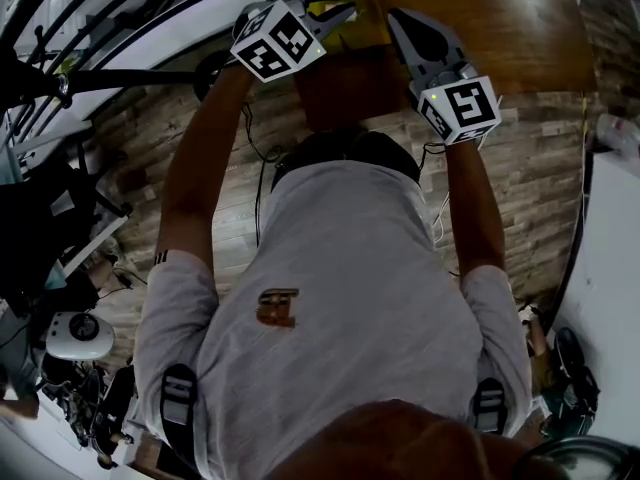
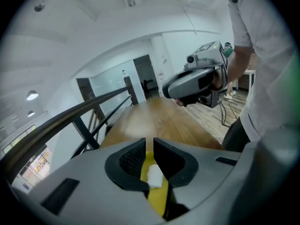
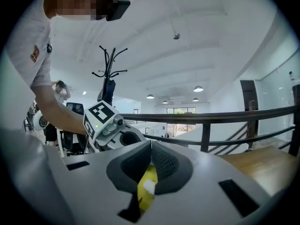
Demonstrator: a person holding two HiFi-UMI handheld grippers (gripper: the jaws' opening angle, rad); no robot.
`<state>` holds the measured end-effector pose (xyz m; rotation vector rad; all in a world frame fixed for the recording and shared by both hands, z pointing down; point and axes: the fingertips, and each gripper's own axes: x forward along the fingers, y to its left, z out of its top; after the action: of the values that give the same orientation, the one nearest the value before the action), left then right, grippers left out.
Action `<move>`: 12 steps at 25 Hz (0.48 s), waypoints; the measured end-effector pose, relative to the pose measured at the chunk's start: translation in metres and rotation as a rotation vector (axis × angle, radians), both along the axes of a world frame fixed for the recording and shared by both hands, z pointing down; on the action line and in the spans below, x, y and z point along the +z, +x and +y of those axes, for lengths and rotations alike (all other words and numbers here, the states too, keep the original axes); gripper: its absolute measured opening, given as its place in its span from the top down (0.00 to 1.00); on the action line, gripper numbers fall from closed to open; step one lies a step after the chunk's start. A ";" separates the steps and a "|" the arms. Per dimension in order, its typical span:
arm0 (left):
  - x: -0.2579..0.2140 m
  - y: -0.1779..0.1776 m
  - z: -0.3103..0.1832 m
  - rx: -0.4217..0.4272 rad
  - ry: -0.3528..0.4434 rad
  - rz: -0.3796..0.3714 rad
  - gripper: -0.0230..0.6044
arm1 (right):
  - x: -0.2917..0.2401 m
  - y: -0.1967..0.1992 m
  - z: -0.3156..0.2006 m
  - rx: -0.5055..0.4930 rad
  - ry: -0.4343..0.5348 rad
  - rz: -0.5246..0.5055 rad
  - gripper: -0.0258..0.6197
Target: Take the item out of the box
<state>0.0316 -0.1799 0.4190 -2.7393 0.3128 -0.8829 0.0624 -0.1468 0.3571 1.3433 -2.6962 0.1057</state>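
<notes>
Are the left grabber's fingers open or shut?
Shut. In the left gripper view, the left gripper has its two dark fingers almost touching at the tips, with only a thin slit between them.

— Where is the person (image 1: 340, 298) standing?
— At the near edge of the table (image 1: 500, 28), with both arms stretched forward over it.
— And the two grippers?
— The left gripper (image 1: 340, 13) is on the left and the right gripper (image 1: 402, 23) is just beside it on the right. Their tips are near each other but apart, above the table's near end.
— What runs around the table?
— A railing (image 2: 70, 121) runs along its left side. The floor (image 1: 540, 188) lies below the table and to its right.
— Is there anything farther off?
— In the right gripper view, a coat stand (image 3: 108, 74) rises behind the left gripper and the person's left arm.
</notes>
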 end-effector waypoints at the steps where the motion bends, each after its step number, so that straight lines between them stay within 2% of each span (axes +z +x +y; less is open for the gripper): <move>1: 0.008 0.002 0.001 0.022 -0.007 -0.037 0.87 | 0.002 0.001 0.001 0.007 -0.006 0.002 0.91; 3: 0.024 0.006 0.003 0.062 -0.024 -0.104 0.78 | 0.006 0.003 0.002 0.021 -0.016 0.003 0.91; 9: 0.072 -0.001 0.006 0.168 -0.051 -0.313 0.67 | 0.006 0.000 0.006 0.040 -0.031 0.003 0.91; 12: 0.092 -0.007 0.012 0.210 -0.083 -0.391 0.60 | 0.008 -0.003 0.011 0.038 -0.047 0.007 0.91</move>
<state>0.0249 -0.1680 0.5107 -2.5303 -0.0857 -1.3587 0.0589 -0.1355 0.3654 1.3785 -2.6460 0.1664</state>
